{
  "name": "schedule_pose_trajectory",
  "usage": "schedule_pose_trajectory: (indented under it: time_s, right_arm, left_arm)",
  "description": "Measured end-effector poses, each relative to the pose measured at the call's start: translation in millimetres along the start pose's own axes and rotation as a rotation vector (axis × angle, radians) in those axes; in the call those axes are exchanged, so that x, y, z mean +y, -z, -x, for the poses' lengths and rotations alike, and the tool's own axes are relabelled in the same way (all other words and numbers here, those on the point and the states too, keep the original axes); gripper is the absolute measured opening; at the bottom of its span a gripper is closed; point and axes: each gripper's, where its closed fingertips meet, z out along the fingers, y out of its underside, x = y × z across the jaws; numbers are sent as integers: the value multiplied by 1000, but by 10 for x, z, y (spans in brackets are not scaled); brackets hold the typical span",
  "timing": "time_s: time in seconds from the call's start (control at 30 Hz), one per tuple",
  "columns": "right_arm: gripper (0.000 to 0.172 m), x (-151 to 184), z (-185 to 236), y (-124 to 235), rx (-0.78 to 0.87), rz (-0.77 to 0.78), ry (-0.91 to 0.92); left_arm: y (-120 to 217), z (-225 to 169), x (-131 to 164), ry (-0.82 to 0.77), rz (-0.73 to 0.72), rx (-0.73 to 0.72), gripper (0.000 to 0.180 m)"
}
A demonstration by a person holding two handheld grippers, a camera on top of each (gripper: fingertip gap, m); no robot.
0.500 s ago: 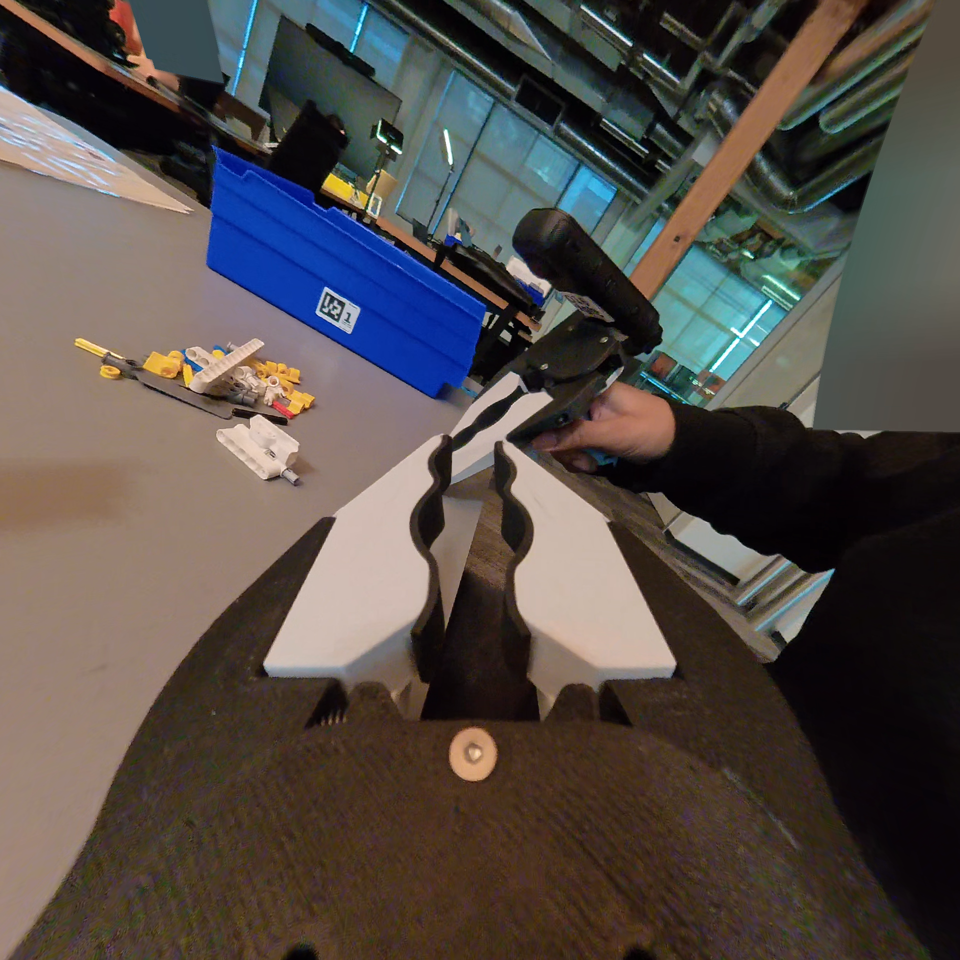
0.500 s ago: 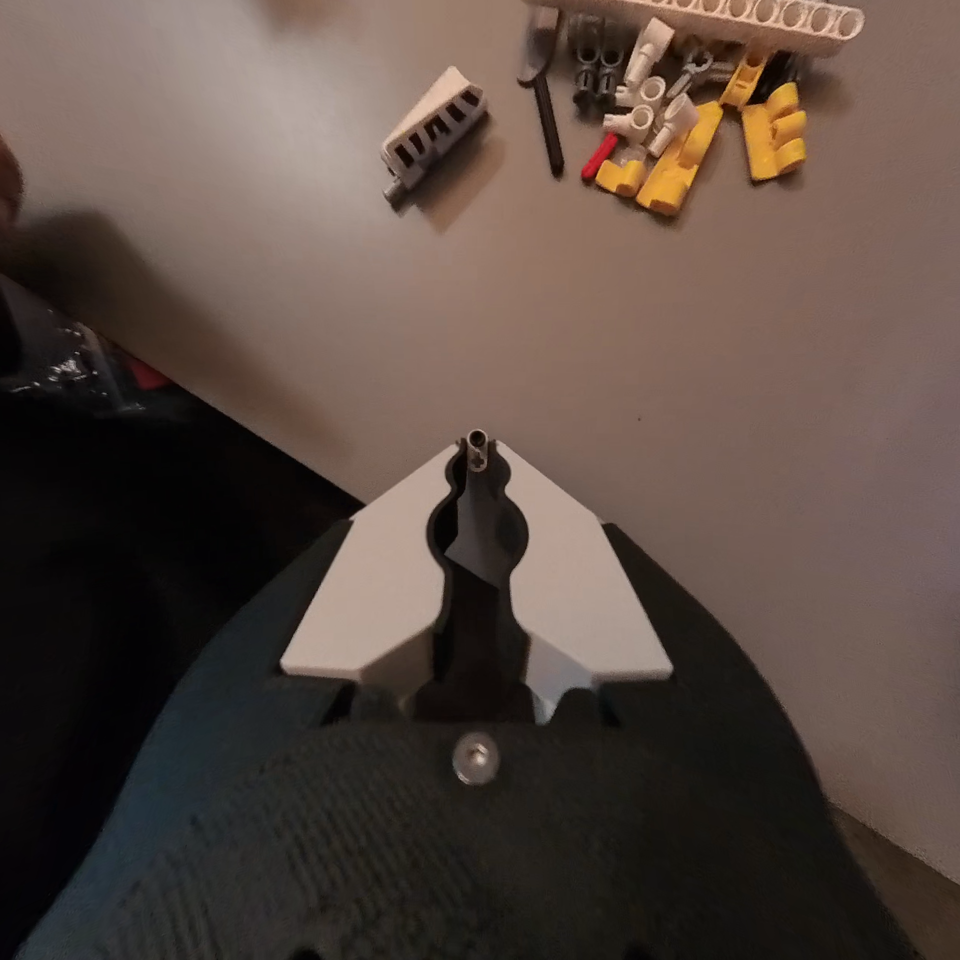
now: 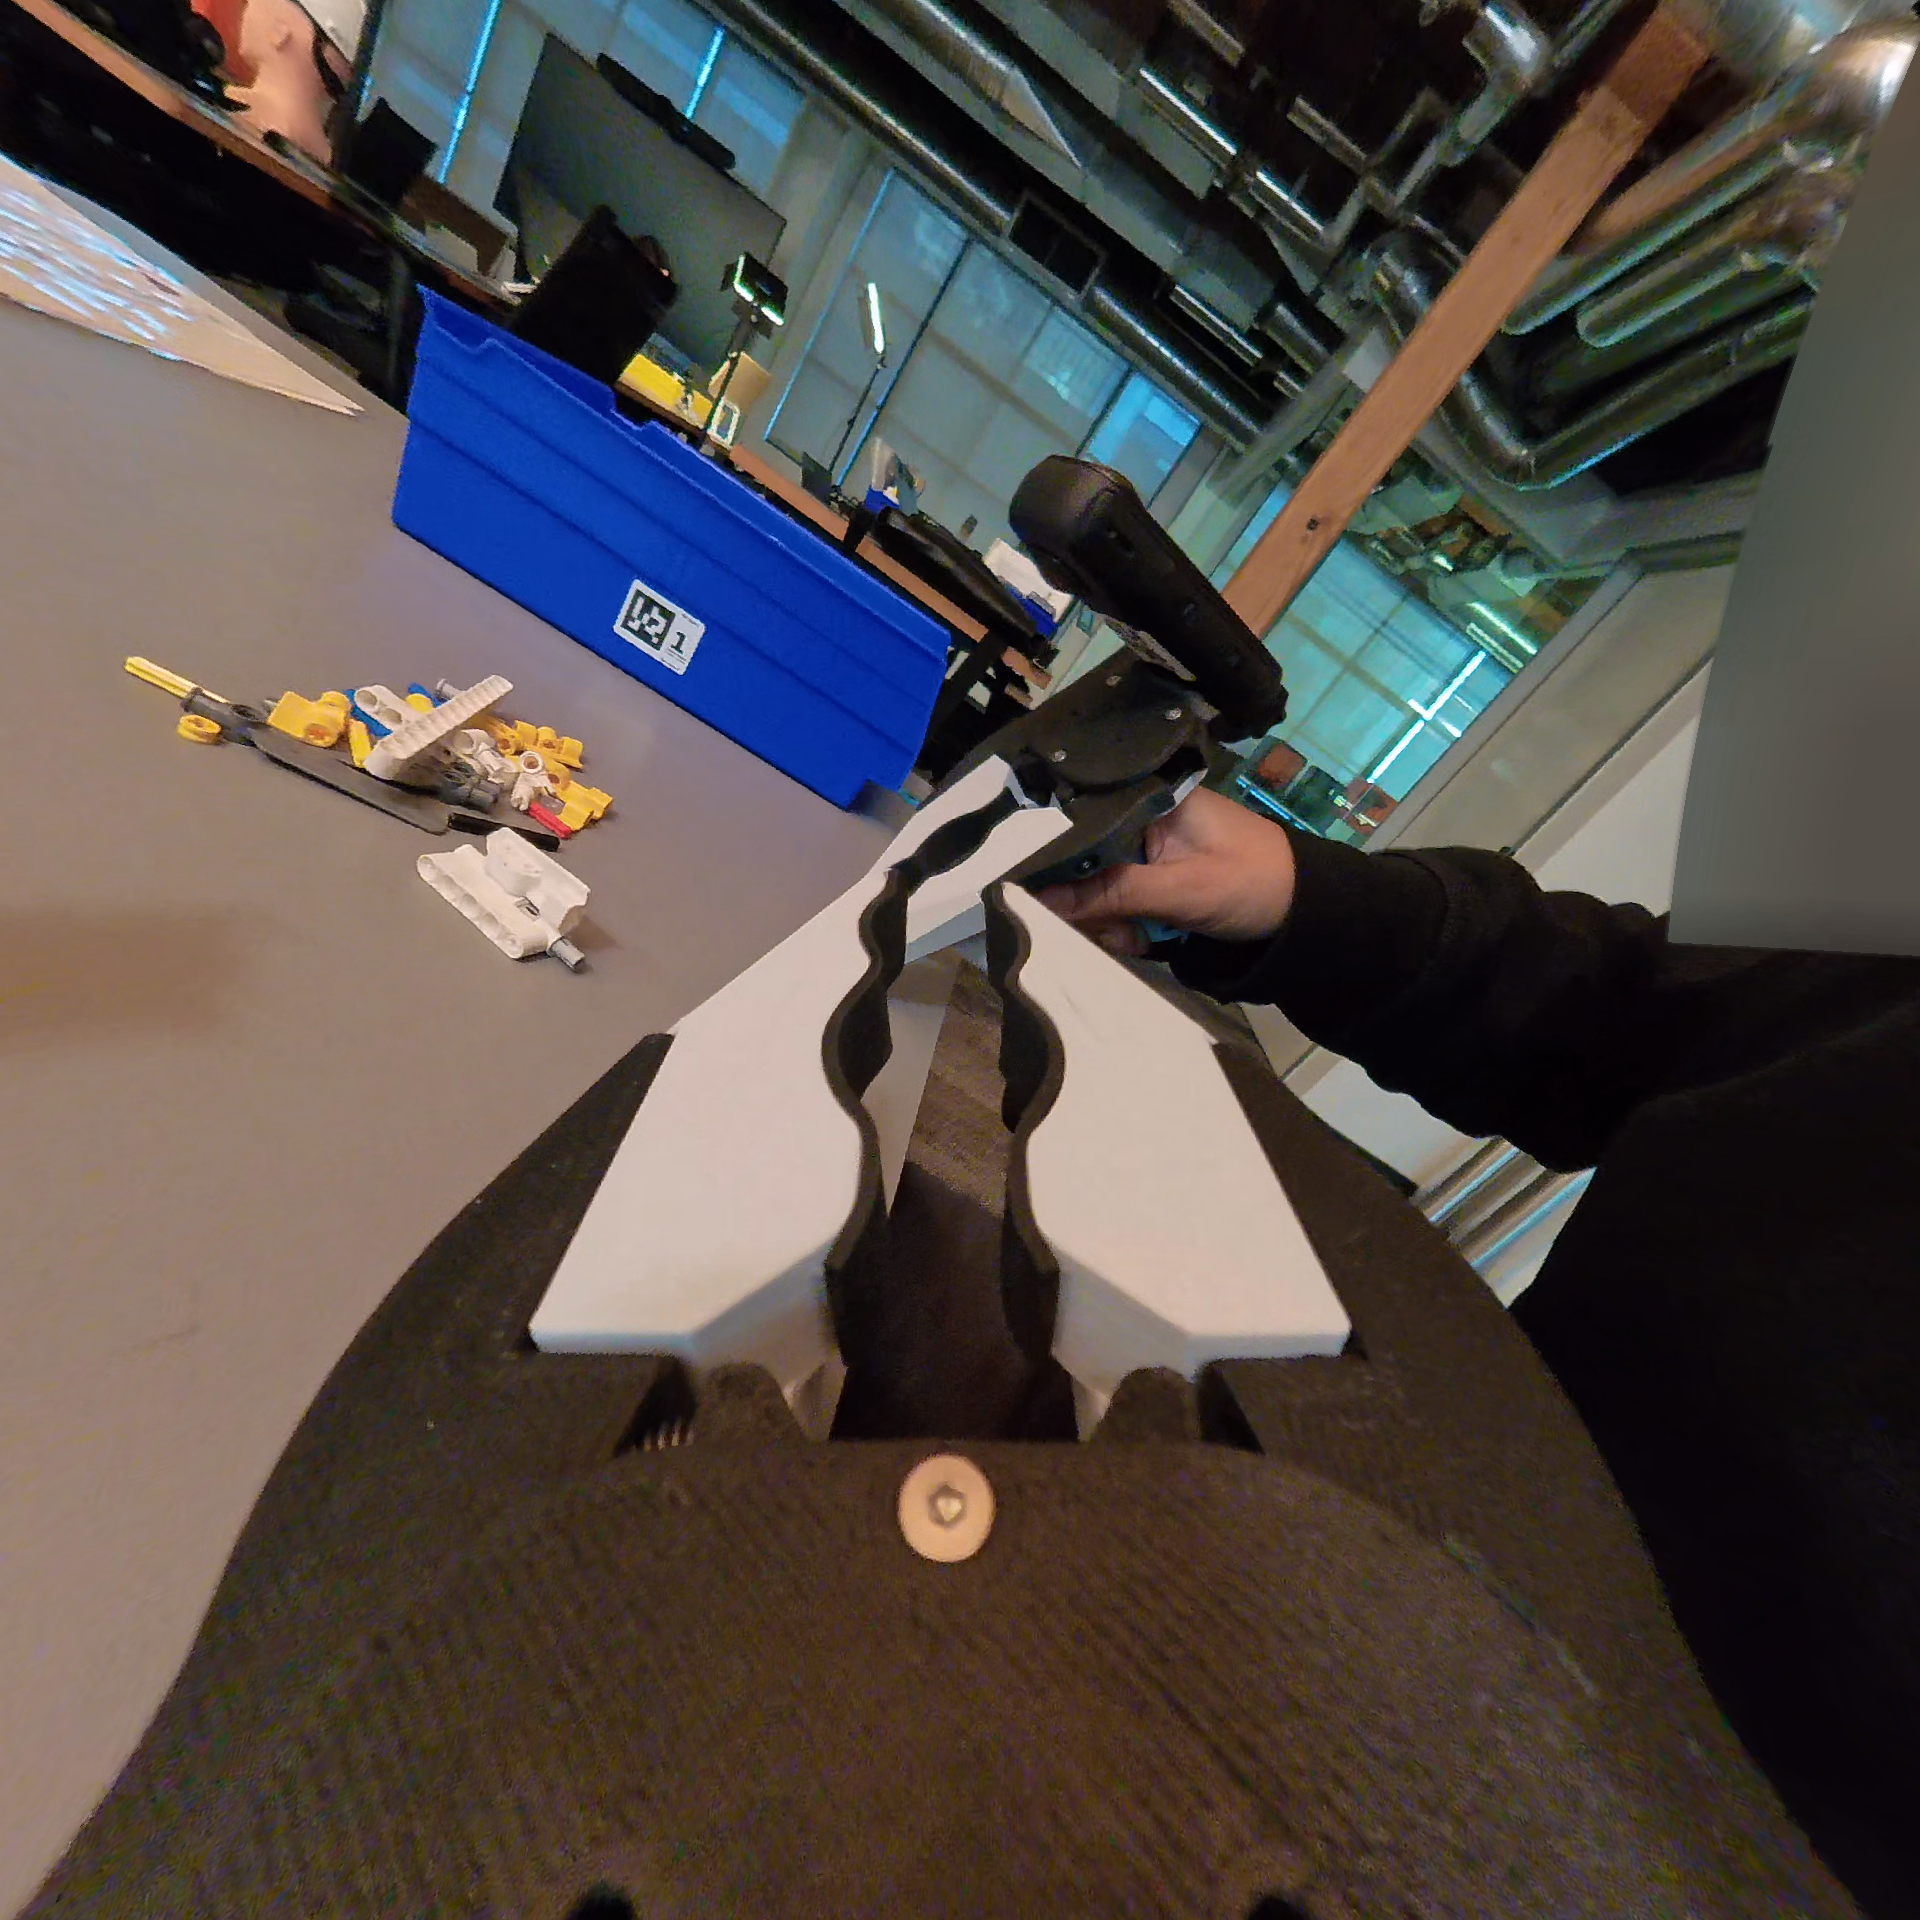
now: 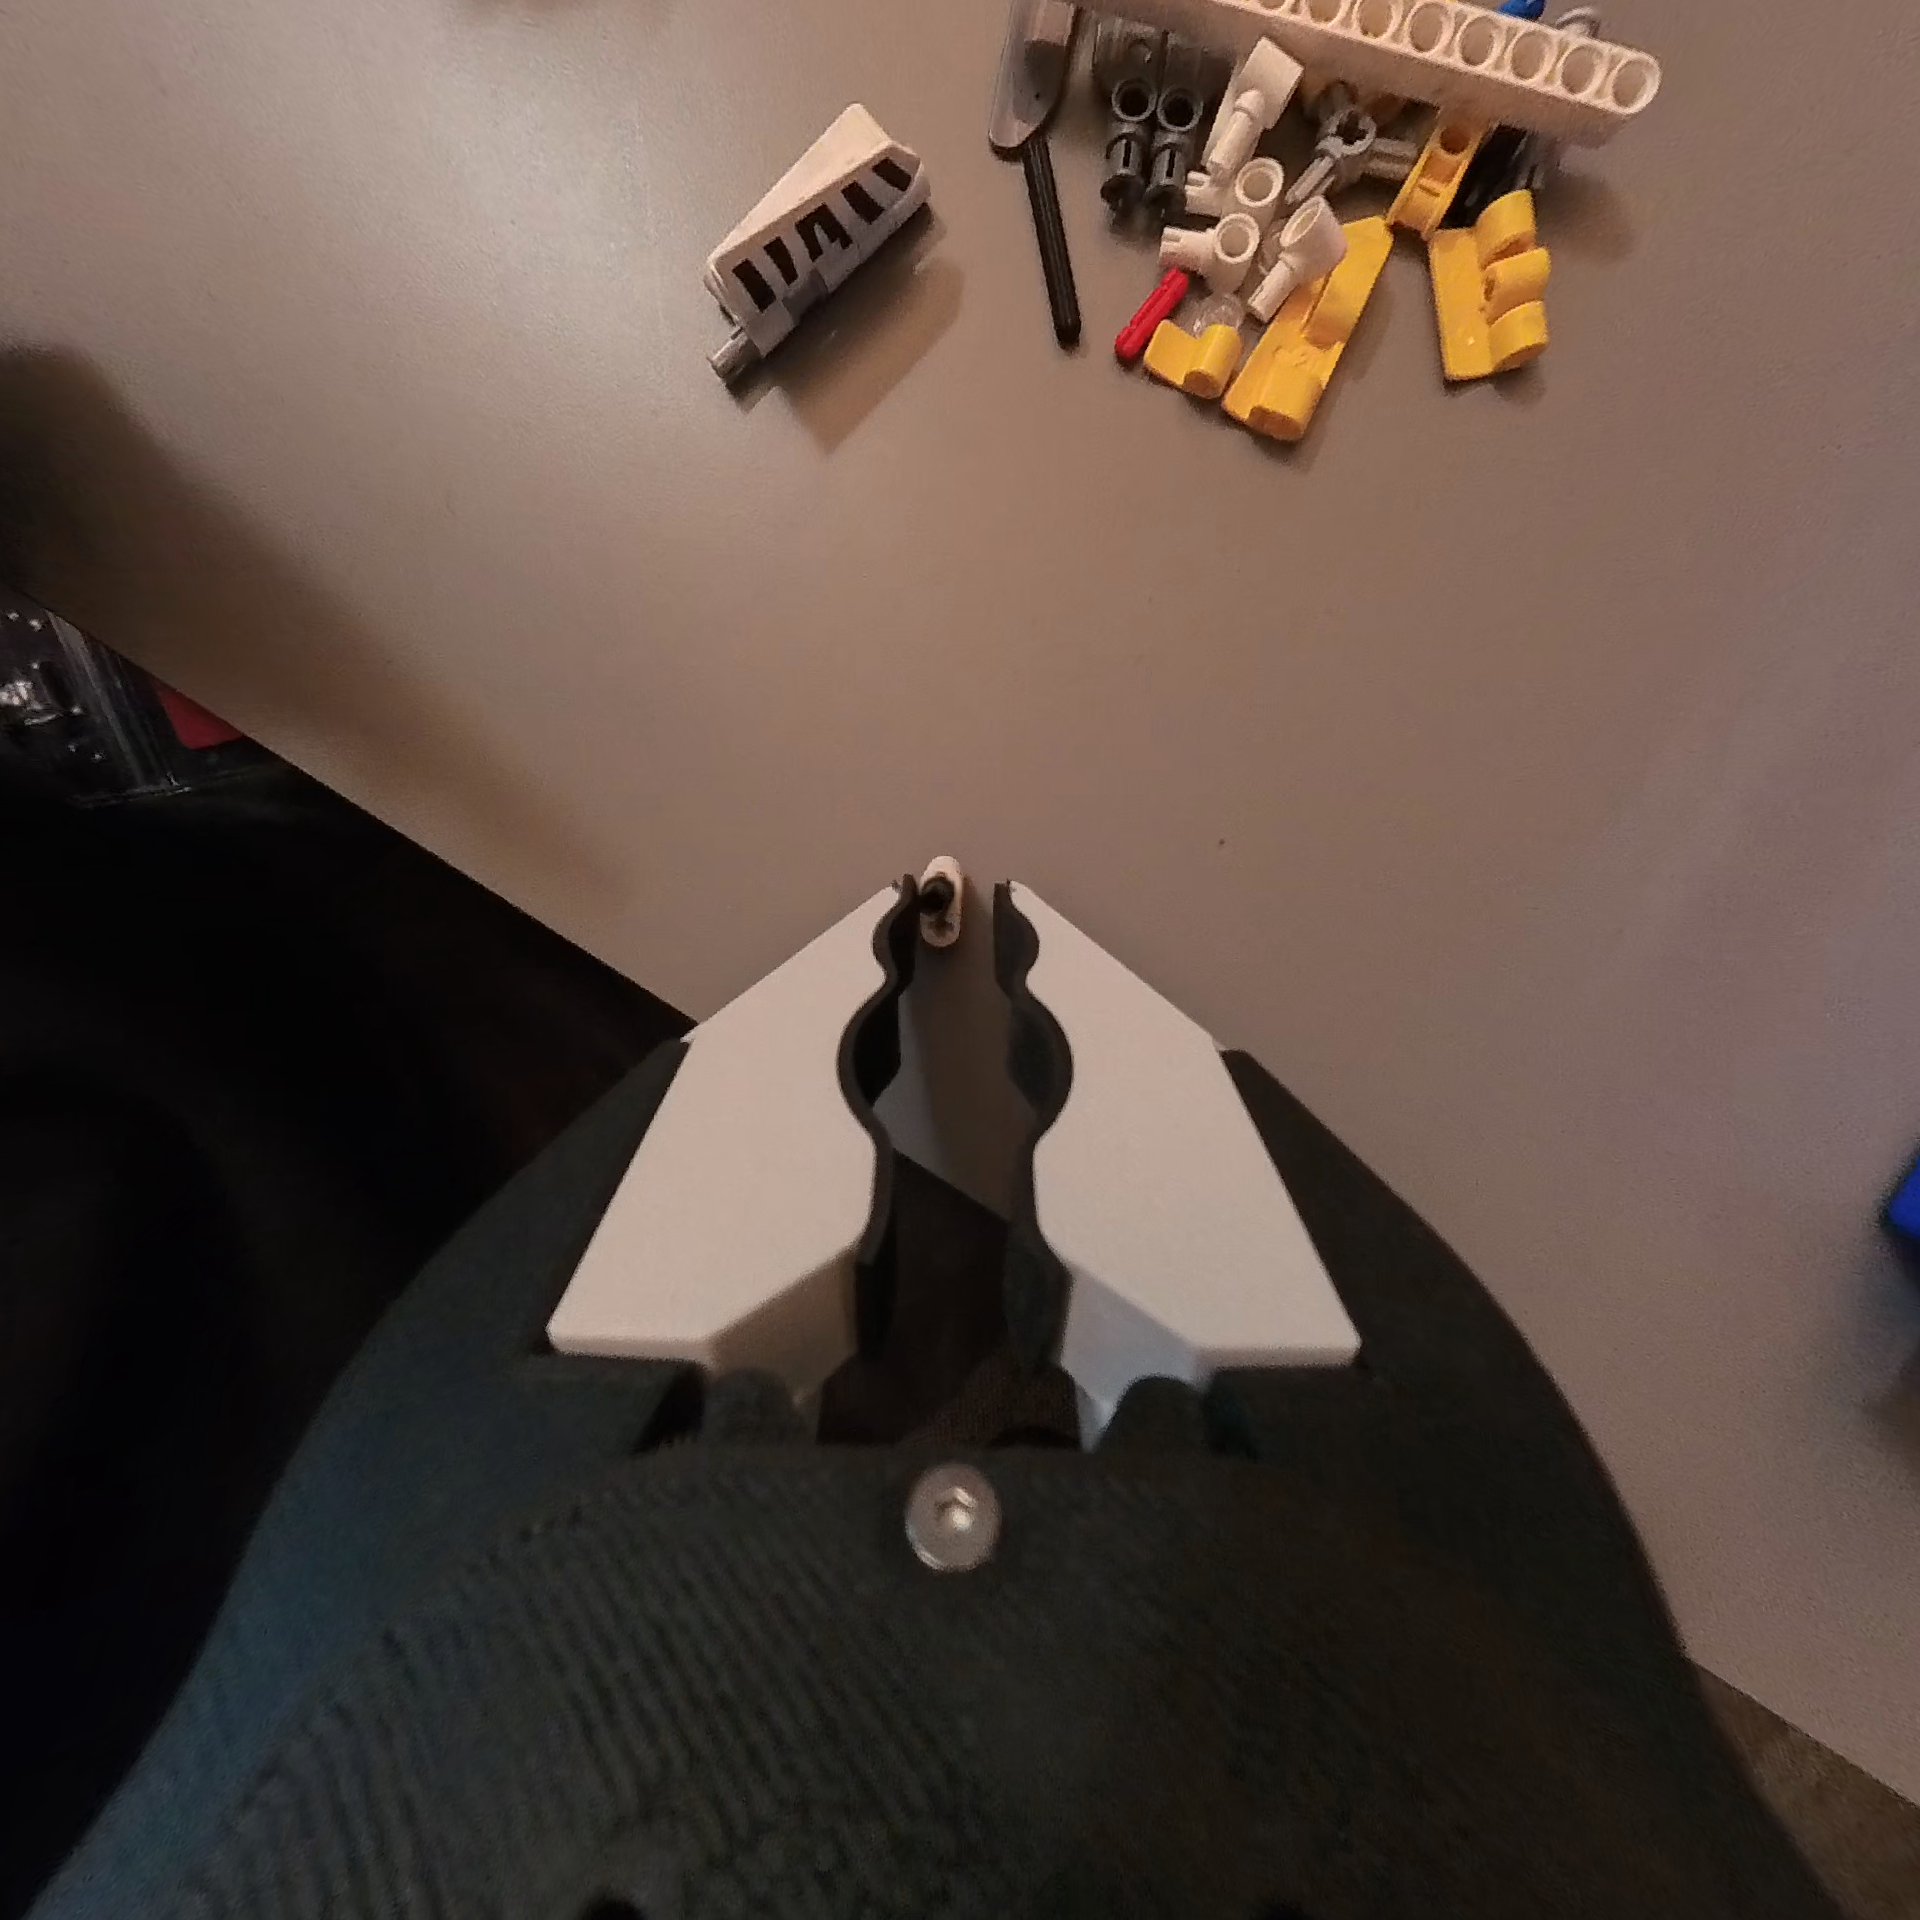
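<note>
Since half a second ago, we see our right gripper (image 4: 951, 891) spread apart, a small white connector (image 4: 943, 900) loose against its left pad above the desk (image 4: 1351, 675); our left gripper (image 3: 940, 894) gapes, holding nothing.

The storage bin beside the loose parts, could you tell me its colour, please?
The bin is blue, clearest in the left wrist view.

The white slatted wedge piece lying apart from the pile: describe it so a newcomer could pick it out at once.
On the grey table, find the heap of yellow and white parts. Just left of it, alone, lies the wedge piece: white, dark slots, grey pin at one end.
</note>
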Motion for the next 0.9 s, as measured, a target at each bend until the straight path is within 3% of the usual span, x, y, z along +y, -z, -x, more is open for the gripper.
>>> schedule_pose_trajectory:
  time_s: [0.57, 0.9]
  right_arm:
    - [6, -56, 25, 0, 54, -3, 158]
    - [5, -119, -4, 43, -23, 323, 304]
  left_arm:
    - [7, 7, -14, 16, -6, 8, 9]
    - [4, -4, 3, 17, 5, 15, 9]
